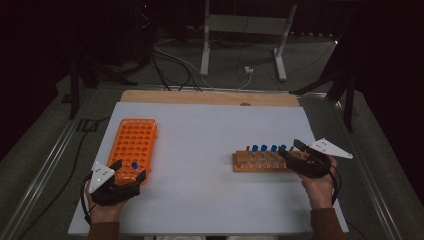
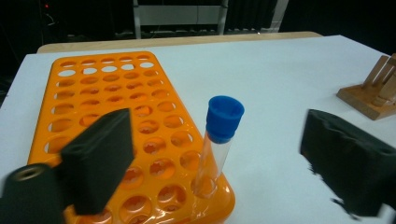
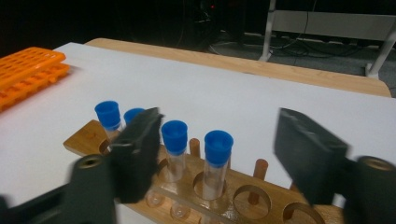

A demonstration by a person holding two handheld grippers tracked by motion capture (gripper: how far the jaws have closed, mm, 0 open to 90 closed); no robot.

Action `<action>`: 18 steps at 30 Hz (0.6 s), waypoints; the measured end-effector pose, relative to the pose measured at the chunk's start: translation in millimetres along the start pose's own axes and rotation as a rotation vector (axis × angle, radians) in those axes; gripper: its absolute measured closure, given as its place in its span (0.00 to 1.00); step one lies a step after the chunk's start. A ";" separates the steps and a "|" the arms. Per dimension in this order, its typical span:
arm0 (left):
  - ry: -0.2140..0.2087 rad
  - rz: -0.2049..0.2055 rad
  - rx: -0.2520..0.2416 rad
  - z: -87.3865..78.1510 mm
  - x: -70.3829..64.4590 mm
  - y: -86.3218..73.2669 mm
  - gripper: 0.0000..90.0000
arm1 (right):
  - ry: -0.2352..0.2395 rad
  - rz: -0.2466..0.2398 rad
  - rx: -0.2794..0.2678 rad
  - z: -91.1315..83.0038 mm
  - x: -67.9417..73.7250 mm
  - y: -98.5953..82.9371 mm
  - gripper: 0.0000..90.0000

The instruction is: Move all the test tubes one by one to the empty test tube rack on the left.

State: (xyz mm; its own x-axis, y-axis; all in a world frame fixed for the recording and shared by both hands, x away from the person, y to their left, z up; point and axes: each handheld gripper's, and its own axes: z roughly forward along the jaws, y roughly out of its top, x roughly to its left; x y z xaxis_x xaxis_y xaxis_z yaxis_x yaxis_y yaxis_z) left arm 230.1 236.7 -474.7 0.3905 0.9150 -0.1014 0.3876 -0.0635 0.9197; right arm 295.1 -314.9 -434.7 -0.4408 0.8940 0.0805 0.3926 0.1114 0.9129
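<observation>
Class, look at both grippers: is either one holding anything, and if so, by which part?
Nothing is held. The left gripper is open around a tube standing in the orange rack; the right gripper is open over the wooden rack.

The person's left hand (image 1: 105,210) comes in from the bottom edge, sleeve just showing, and grips the black two-jaw left tool (image 1: 131,172) with the grey three-cornered plate on top — its jaws stand wide apart, clasping nothing. The right hand (image 1: 319,187) holds the matching black right tool (image 1: 291,149), angled to the left — jaws likewise spread wide, nothing between them.
</observation>
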 end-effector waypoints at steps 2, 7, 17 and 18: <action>0.000 0.003 0.002 0.1 -0.9 0.6 0.03 | 0.006 -0.008 -0.001 0.5 -0.3 -1.8 0.46; -0.021 0.016 -0.020 -1.2 -3.7 2.1 0.01 | 0.000 -0.015 0.015 4.2 -1.4 -6.0 0.54; -0.019 0.020 -0.029 -2.1 -4.3 2.1 0.01 | -0.016 -0.036 0.050 11.4 -1.6 -13.4 0.69; -0.019 0.019 -0.029 -2.1 -4.2 2.1 0.01 | -0.016 -0.034 0.053 12.0 -2.0 -14.1 0.70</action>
State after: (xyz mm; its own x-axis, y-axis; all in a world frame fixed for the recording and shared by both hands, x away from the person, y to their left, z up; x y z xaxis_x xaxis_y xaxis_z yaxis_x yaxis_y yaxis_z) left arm 227.5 233.5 -471.6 0.4132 0.9062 -0.0904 0.3559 -0.0692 0.9320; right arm 300.1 -313.1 -452.6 -0.4416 0.8962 0.0425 0.4198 0.1645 0.8926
